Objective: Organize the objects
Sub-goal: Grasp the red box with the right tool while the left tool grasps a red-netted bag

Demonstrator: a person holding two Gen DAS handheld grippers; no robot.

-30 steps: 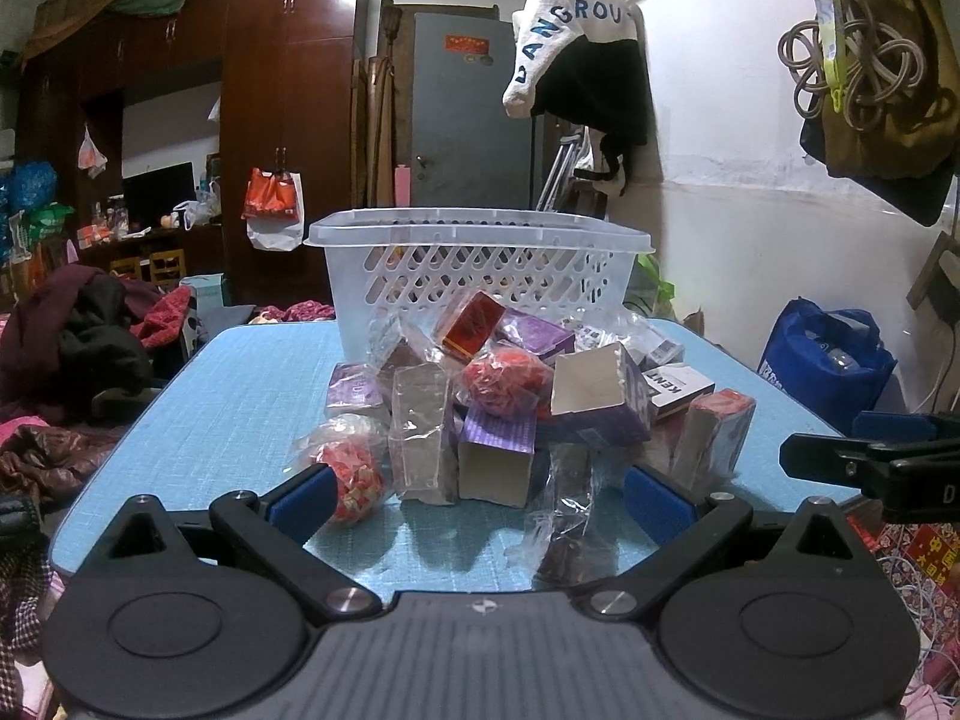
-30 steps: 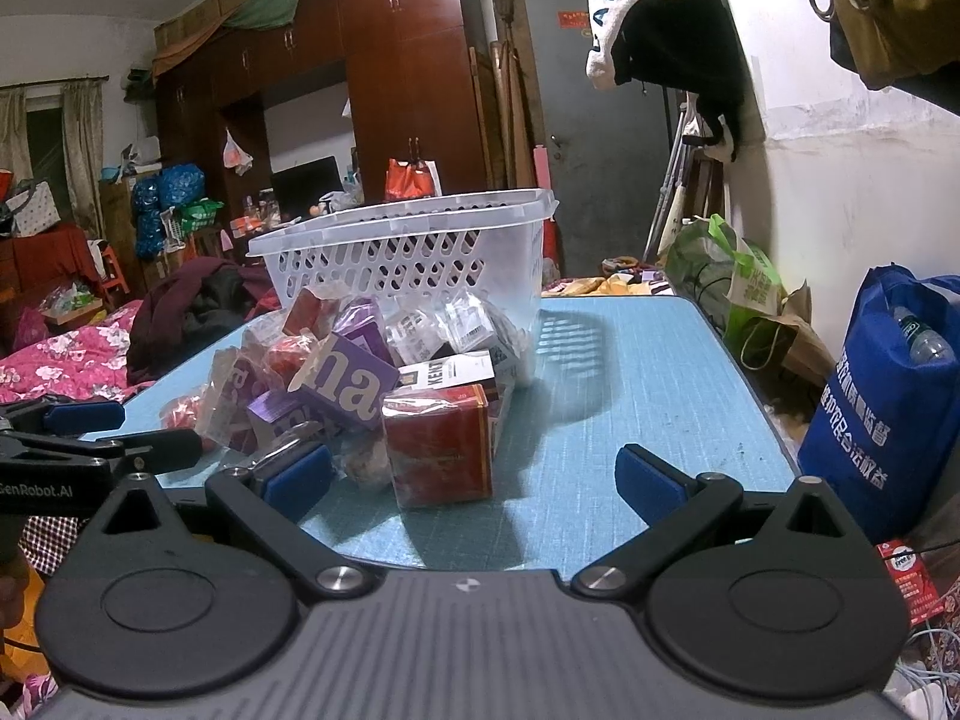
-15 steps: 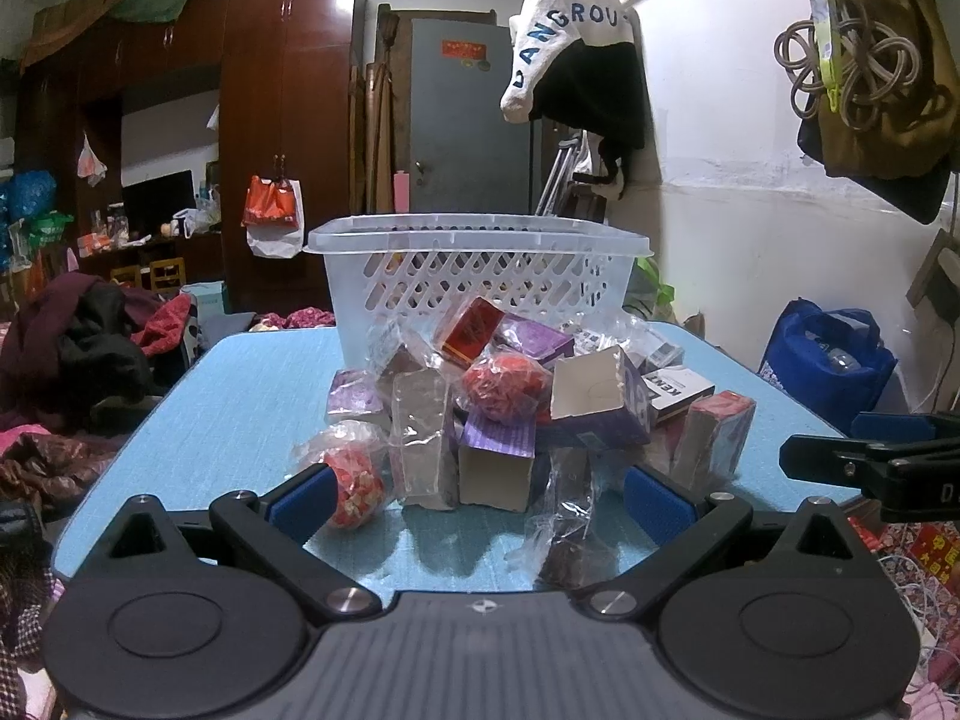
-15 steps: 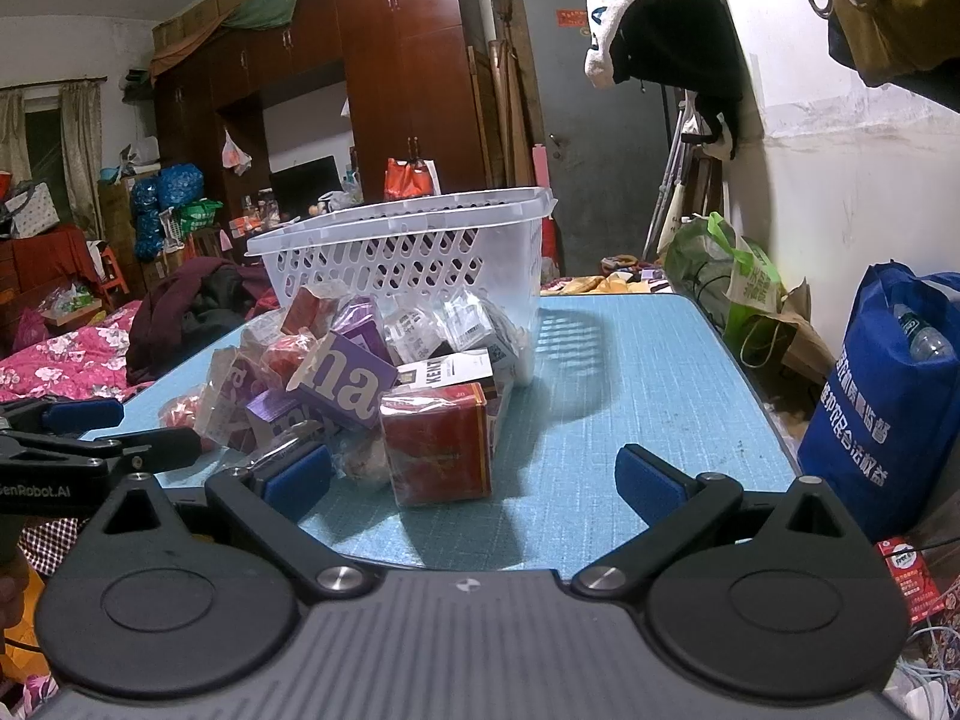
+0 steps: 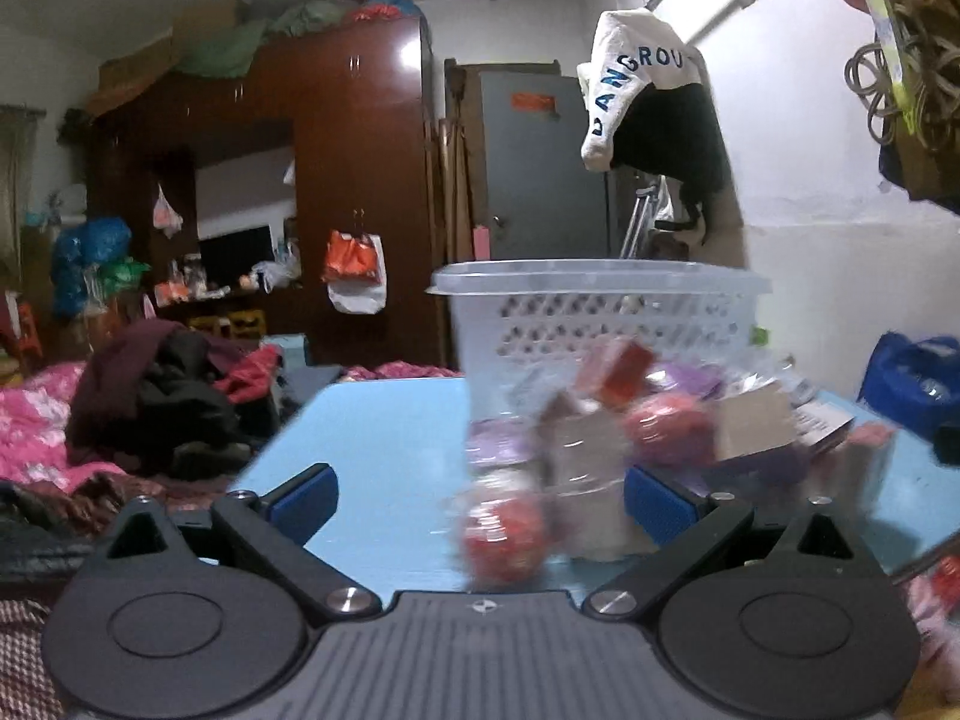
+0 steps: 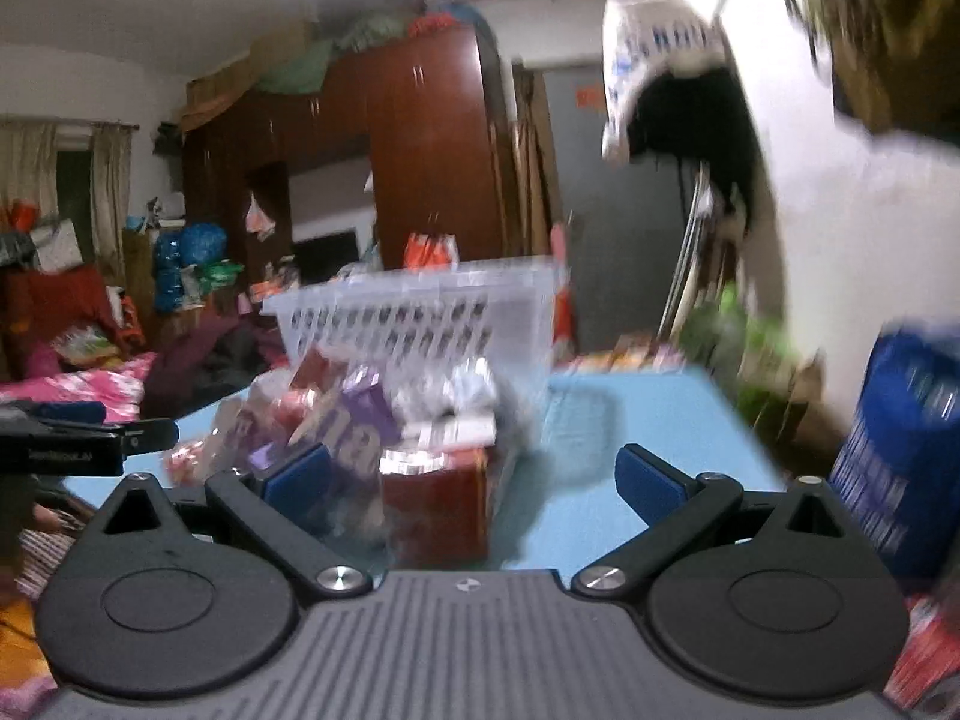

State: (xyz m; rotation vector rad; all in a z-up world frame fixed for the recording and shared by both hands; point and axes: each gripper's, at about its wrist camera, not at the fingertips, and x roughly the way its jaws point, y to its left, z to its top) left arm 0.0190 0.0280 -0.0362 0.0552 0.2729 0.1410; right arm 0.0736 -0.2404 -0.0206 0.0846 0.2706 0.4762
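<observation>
Where the light blue, fine-textured worktop [image 5: 384,438] carries the goods, a white perforated plastic basket [image 5: 600,324] with a broad smooth rim stands at its far side. The heap of small wrapped packets and boxes [image 5: 606,438] lies directly in front of the basket, touching its wall. What lies inside the basket cannot be told. In the heap are a round red packet in clear crinkled film [image 5: 507,534] at the near edge, a purple carton with white letters [image 6: 360,426] and a dark red rectangular box [image 6: 435,504] sealed in glossy film.

The left hand-held gripper [image 5: 480,504] has its blue-padded fingers [image 5: 303,501] spread wide apart, holding nothing; the red packet sits between them. The right hand-held gripper [image 6: 474,480] is likewise spread and empty, with the red box between its fingers.

Compared with half a second ago, both views are blurred. The left view has swung so the basket and heap sit further right, and the heap looms closer. The right view has tilted upward.
</observation>
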